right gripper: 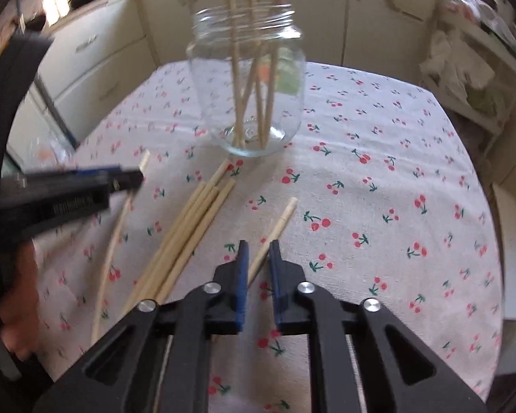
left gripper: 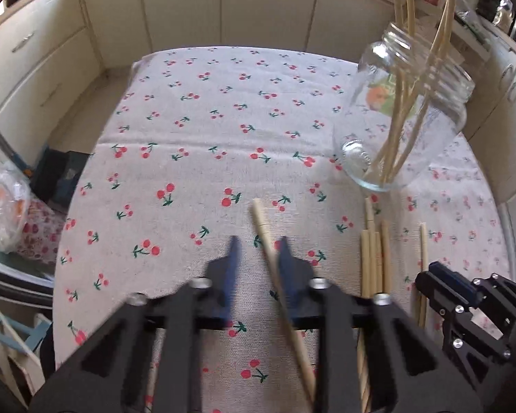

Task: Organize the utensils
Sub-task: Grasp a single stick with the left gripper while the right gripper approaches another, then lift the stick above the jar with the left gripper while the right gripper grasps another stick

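A clear glass jar (left gripper: 404, 117) (right gripper: 247, 82) stands on the cherry-print tablecloth with several bamboo chopsticks upright in it. My left gripper (left gripper: 258, 251) is open, its jaws either side of a single chopstick (left gripper: 275, 268) that lies on the cloth. It shows from the side in the right wrist view (right gripper: 120, 180). My right gripper (right gripper: 258, 251) is open with a narrow gap around another lone chopstick (right gripper: 277, 227); it shows in the left wrist view (left gripper: 430, 275). A bundle of several loose chopsticks (right gripper: 189, 230) (left gripper: 373, 261) lies between the two grippers.
The tablecloth (left gripper: 223, 120) covers a rounded table. Cream cabinets (left gripper: 223, 0) run along the back and left. A plastic bag (left gripper: 3, 206) and dark items sit off the table's left edge. A cluttered shelf (right gripper: 471, 69) stands at the right.
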The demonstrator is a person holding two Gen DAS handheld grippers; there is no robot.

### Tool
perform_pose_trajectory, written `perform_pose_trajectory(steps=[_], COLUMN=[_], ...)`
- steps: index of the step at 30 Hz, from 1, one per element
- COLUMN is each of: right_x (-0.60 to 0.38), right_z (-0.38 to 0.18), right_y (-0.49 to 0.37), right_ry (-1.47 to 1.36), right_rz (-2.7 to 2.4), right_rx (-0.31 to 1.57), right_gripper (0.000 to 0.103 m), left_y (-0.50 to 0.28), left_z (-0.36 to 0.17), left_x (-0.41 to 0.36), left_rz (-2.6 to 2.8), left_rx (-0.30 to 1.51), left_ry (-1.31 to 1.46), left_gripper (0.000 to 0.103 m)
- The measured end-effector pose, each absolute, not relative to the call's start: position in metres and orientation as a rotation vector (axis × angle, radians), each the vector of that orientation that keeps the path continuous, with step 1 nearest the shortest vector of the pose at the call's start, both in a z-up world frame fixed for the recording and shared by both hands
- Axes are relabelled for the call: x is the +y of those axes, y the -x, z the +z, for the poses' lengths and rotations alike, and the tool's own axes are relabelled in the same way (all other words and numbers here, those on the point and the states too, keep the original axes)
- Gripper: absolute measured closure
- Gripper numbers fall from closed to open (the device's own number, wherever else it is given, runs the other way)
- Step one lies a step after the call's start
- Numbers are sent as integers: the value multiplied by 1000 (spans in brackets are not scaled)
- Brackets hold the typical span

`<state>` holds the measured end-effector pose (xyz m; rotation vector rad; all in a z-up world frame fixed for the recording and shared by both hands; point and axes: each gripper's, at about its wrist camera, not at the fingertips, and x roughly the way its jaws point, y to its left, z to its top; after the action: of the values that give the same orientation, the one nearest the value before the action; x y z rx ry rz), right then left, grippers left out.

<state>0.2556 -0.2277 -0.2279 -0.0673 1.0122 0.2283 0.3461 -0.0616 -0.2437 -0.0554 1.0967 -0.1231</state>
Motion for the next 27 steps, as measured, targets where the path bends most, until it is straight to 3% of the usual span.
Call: perform_pose_trajectory(steps=[5,10,13,17,19,27], right_x=[-238,-238,-234,-233,-236,-276], right_z=[-226,-228,-229,-229,-229,-228], right_y=[-255,-260,-262,-261,-262,-253], right_ry=[67,52,85,106,76,-239], right_rz=[222,221,220,240,251,273], right_rx=[1040,1050,1045,1047,1058,1055], right_gripper=[93,84,84,96,97,97], left_y=[-347,-358,-360,-354,-352,-330], left_z=[-243,-245,-245,-244,-243,-199], left_x=[-60,-58,-65,-74,-72,-58], left_rz=[-177,-164,-147,-137,-157,-232], left_rx=[1102,1136,1135,1121,1124,959], left_ry=[9,6,-37,-92,-72,34], left_gripper=[95,93,91,93,98,98])
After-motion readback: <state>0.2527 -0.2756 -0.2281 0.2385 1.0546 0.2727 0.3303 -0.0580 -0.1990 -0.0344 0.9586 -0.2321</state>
